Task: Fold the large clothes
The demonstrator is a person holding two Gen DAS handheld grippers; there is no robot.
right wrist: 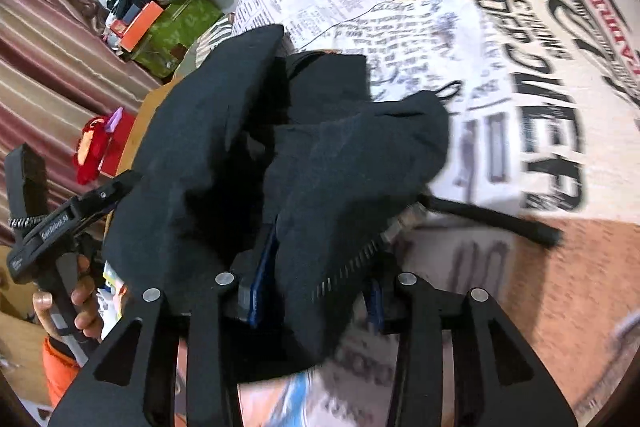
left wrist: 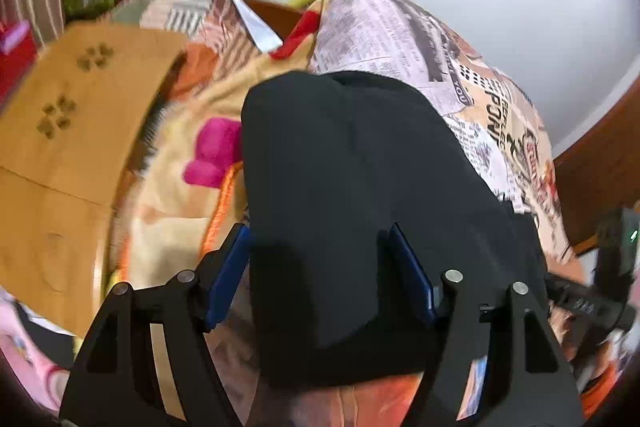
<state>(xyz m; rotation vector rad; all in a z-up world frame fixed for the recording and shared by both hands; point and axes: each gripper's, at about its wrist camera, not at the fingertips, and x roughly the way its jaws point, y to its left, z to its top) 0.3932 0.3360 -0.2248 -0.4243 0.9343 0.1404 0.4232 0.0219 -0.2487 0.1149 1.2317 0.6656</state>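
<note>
Black garment [left wrist: 360,195] on newsprint bedsheet [left wrist: 460,75] sits btwn wide-spread left gripper [left wrist: 320,267] fingers; right gripper [right wrist: 316,267] half-spread w/ fabric bunched between.

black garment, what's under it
The black garment lies on a newspaper-print bedcover, with an orange patterned blanket at its left edge. What lies beneath its middle is covered.

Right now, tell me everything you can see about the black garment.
The black garment is plain, matte, soft-looking fabric, bunched in folds rather than flat, on the newspaper-print bedspread. A zipper runs along one edge and a thin cord loop sticks out at its far side. It sits between the fingers of both the left gripper and the right gripper, which look parted around it.
</note>
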